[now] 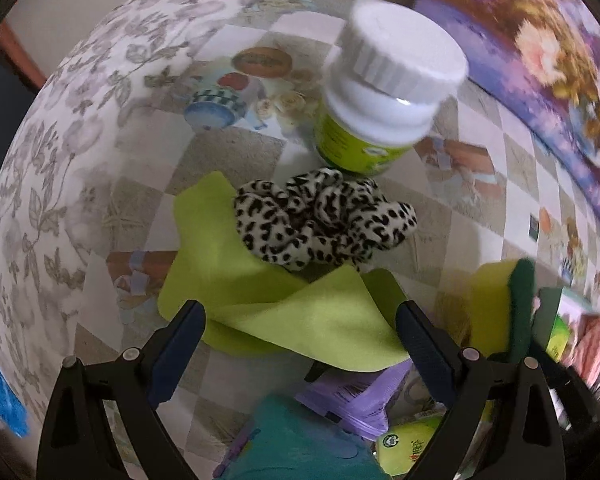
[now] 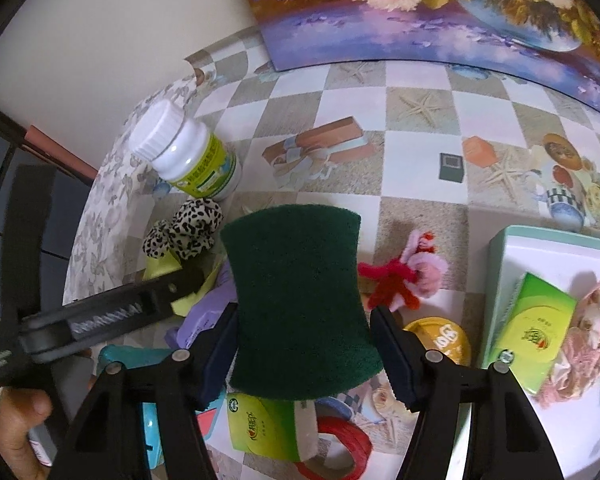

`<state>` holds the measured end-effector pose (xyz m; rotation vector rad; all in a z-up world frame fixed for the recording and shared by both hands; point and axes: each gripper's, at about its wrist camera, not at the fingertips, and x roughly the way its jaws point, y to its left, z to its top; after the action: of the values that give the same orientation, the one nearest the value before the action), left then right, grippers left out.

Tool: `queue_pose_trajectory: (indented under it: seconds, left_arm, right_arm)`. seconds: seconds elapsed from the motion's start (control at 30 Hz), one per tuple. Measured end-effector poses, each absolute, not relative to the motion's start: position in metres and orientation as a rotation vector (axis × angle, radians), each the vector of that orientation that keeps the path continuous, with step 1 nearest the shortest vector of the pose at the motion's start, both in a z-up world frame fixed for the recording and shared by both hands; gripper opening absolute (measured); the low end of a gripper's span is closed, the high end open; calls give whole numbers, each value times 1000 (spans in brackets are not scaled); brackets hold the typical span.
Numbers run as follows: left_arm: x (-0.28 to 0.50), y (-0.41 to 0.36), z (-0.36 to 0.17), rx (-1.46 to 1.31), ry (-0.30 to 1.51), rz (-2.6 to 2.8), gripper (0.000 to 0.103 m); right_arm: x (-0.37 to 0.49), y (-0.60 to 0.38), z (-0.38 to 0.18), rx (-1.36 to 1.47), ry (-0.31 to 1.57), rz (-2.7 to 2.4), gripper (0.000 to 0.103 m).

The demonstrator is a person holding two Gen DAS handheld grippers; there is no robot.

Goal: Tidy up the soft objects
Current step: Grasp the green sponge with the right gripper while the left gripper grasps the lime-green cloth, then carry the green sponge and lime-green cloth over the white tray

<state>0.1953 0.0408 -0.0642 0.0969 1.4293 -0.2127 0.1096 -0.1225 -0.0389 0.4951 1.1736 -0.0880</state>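
My right gripper is shut on a green-topped yellow sponge and holds it above the table; the sponge also shows at the right of the left wrist view. My left gripper is open just above a lime green cloth. A leopard-print scrunchie lies on that cloth, just beyond the fingertips, and also shows in the right wrist view. A pink and red fuzzy pipe-cleaner toy lies right of the sponge. A pale tray at the right holds a green tissue pack and pink crocheted fabric.
A white pill bottle with a green label stands behind the scrunchie. A flower painting leans at the table's back. A purple packet, a teal item, a yellow tin lid and a red wire coil lie near me.
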Motion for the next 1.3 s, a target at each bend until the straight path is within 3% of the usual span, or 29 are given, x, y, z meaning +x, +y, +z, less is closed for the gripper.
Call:
queue_pose_trajectory:
  seconds: [0.33, 0.73, 1.0, 1.17, 1.3]
  left_arm:
    - [211, 35, -75, 302, 1490, -267, 96]
    - [254, 57, -100, 238, 1581, -313, 91]
    - [268, 54, -96, 321, 1527, -321, 66]
    - [256, 70, -92, 304, 1498, -307, 25]
    - [255, 92, -90, 233, 1480, -310, 17]
  right_arm:
    - [104, -135, -25, 513, 1138, -87, 68]
    - [100, -146, -25, 541, 1126, -99, 68]
    - [98, -148, -20, 540, 1114, -103, 68]
    - [94, -150, -17, 545, 1107, -107, 68]
    - [90, -154, -12, 547, 1099, -114, 68]
